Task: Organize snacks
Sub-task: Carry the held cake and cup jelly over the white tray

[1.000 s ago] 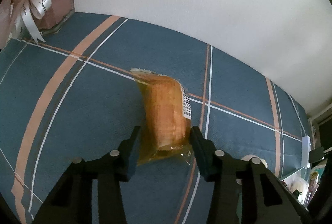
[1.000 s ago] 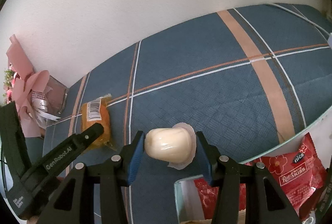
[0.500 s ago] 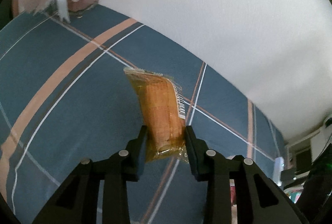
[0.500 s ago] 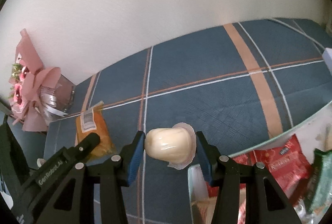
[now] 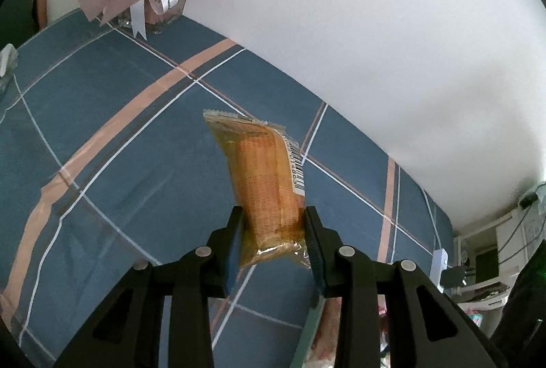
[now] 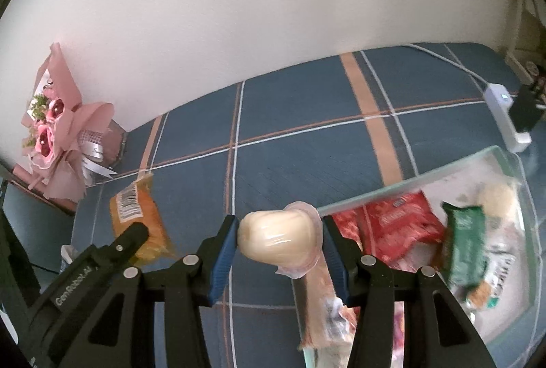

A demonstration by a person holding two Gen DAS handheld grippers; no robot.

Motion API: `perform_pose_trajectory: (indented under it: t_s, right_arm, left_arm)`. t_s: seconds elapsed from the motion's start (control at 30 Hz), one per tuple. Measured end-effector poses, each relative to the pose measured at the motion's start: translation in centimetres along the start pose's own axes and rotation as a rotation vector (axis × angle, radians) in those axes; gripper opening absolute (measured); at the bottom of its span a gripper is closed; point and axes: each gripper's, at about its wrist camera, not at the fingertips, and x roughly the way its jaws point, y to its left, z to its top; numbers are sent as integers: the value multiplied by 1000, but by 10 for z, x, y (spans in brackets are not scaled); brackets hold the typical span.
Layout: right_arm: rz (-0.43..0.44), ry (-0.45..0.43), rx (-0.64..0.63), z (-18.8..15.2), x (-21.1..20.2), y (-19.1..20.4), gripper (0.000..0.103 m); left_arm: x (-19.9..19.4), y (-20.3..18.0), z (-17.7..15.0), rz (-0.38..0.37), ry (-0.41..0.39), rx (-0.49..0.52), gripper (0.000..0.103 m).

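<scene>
A person's two handheld tools are carrying snacks above a blue plaid surface: the left gripper is clamping the near end of an orange wrapped cake, while the right gripper is pinching a pale cream-coloured bun in clear wrap, its left finger pressing the bun and its right finger meeting the wrap's loose skirt

The cake is hanging clear of the cloth, its long axis running straight out from the left gripper and away toward the white wall, barcode edge facing right. The bun is sitting crosswise between the right gripper's fingers, rounded end pointing left

The relation that is deciding the coming move is the clear container, which is lying to the lower right of the bun in the right wrist view, its near corner just beside and below the right gripper, already holding red packets and a green packet. The right gripper is plainly the nearer of the two; the left gripper is riding further left, with only a blurred strip of container rim showing under its right finger in the left wrist view. A pink bouquet is standing well apart at the far left corner, against the wall
</scene>
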Motion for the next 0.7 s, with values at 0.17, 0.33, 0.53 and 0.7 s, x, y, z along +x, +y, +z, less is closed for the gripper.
perform_pose_trajectory:
  t_s: [0.17, 0.33, 0.53, 0.7]
  right_arm:
    - [-19, 11, 16, -10, -21, -6, 52]
    - [-42, 4, 12, -21, -41, -9, 52]
    - [-55, -8, 8, -36, -62, -16, 52]
    - [-54, 8, 20, -53, -67, -24, 52]
  left_arm:
    - [-15, -6, -14, -13, 16, 27, 36]
    - [-29, -9, -26, -20, 19, 56, 36]
    - [-39, -12, -41, -25, 31, 70, 36]
    - [-45, -21, -57, -40, 62, 104, 36]
